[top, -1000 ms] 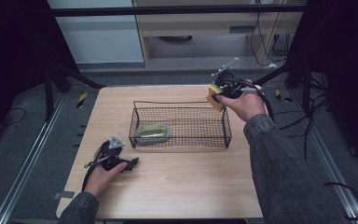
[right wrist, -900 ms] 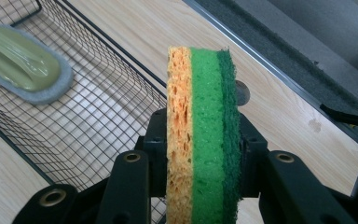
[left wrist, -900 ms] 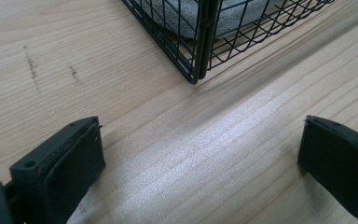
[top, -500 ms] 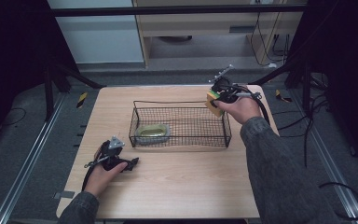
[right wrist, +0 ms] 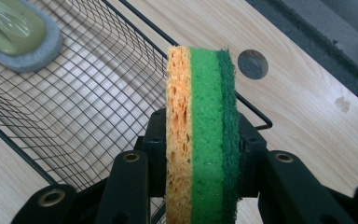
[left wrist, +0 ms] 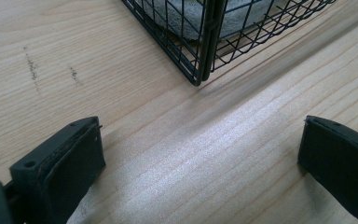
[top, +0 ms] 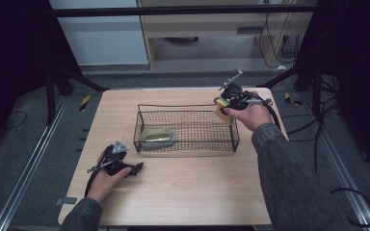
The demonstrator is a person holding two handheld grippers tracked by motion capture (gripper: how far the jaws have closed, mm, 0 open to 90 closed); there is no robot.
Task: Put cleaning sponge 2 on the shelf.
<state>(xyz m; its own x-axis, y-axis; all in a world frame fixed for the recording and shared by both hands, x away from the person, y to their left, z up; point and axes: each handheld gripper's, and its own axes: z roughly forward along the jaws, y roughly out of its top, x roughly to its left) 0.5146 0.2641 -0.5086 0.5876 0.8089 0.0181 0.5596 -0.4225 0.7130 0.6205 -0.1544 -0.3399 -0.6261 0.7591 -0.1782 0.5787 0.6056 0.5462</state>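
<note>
The left hand-held gripper (top: 136,168) lies low at seven o'clock, jaws spread wide with nothing between them; the right hand-held gripper (top: 223,107), at two o'clock, is raised on an outstretched forearm, jaws clamped

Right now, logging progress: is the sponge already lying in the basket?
No, the sponge stands clamped in the right gripper above the basket.

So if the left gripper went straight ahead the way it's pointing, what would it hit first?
Most likely the near corner of the wire basket; the left gripper has bare table in between, though depth is hard to judge.
</note>
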